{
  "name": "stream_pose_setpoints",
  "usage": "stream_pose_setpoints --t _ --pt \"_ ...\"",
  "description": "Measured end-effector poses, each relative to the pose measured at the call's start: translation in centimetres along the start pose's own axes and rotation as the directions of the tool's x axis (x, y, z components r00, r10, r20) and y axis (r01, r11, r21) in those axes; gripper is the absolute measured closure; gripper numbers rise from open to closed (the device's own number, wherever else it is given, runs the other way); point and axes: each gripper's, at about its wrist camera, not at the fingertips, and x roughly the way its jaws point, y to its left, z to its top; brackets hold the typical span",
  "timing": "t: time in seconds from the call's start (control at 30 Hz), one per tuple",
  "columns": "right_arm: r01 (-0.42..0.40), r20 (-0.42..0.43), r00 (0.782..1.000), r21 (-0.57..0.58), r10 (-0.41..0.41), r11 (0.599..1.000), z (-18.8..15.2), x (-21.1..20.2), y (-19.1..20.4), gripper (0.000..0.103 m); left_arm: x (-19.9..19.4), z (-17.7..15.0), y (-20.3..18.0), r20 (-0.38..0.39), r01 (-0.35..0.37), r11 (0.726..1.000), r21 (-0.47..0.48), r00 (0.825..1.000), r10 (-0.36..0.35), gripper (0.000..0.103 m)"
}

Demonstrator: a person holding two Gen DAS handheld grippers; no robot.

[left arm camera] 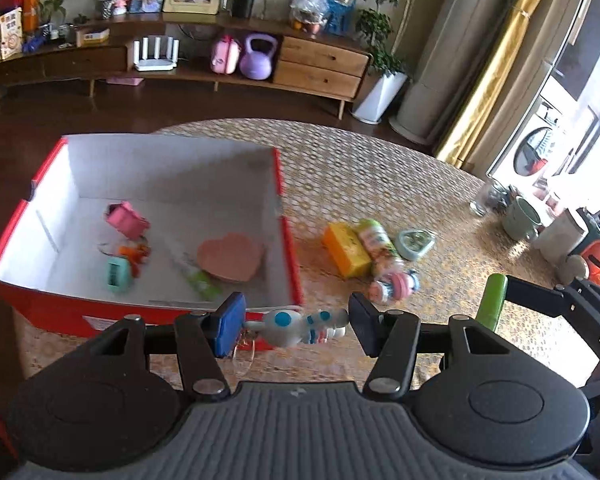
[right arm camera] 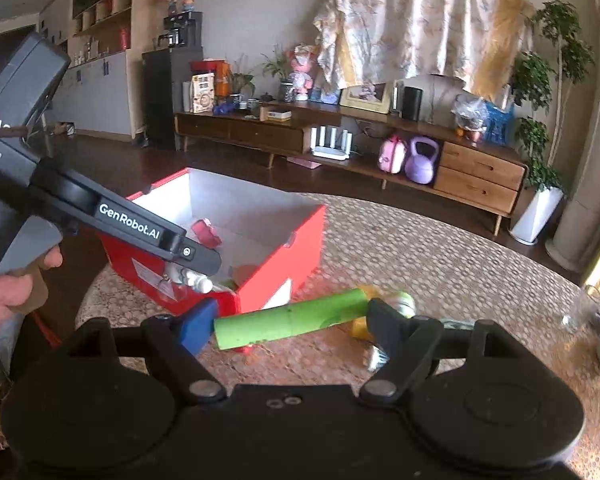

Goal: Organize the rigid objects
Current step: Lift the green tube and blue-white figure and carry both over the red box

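The left hand-held gripper [left arm camera: 296, 322] is closed partway on a small white plastic toy figure with blue dots [left arm camera: 296, 326], which lies crosswise between the blue pad and the black pad, just in front of the near wall of the red cardboard box with a white inside [left arm camera: 52, 308]. In the right wrist view the same hand-held gripper and its white toy hang above the box's near corner, with a person's hand [right arm camera: 4, 292] around its grey handle. The right hand-held gripper [right arm camera: 290, 320] stands wide and has a green cardboard-like tube [right arm camera: 292, 316] spanning it end to end, one end against the blue pad and the other against the black pad; the tube sits to the right of the box, above the counter [left arm camera: 380, 168] with its gold-patterned cloth. Inside the box lie a pink heart-shaped piece [left arm camera: 230, 256], a pink block-like toy [left arm camera: 126, 218], a small teal gadget [left arm camera: 118, 274], an orange bit [left arm camera: 134, 252] and a green item [left arm camera: 204, 284], and much of the white floor along the far wall is bare. Right of the box, on the counter, sit a yellow-orange carton [left arm camera: 346, 248], a printed bottle lying on its side [left arm camera: 380, 246], a pale blue rounded-triangle object [left arm camera: 416, 242] and a small pink and blue toy [left arm camera: 394, 286], all close together. Further right of the box, near the counter's edge, stand a green mug [left arm camera: 520, 218] and a glass [left arm camera: 484, 198]. Open cloth lies between the box and the counter's far rim.
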Motion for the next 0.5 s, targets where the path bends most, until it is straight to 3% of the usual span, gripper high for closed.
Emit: stream_pose_setpoints --t 0.5 --pt "-0.057 -0.036 0.998 -0.091 0.054 0.994 4.5 6.9 4.8 0.022 -1.2 3.7 8.6 0.054 -0.096 0.995 -0.042 0.994 0.098 0.047"
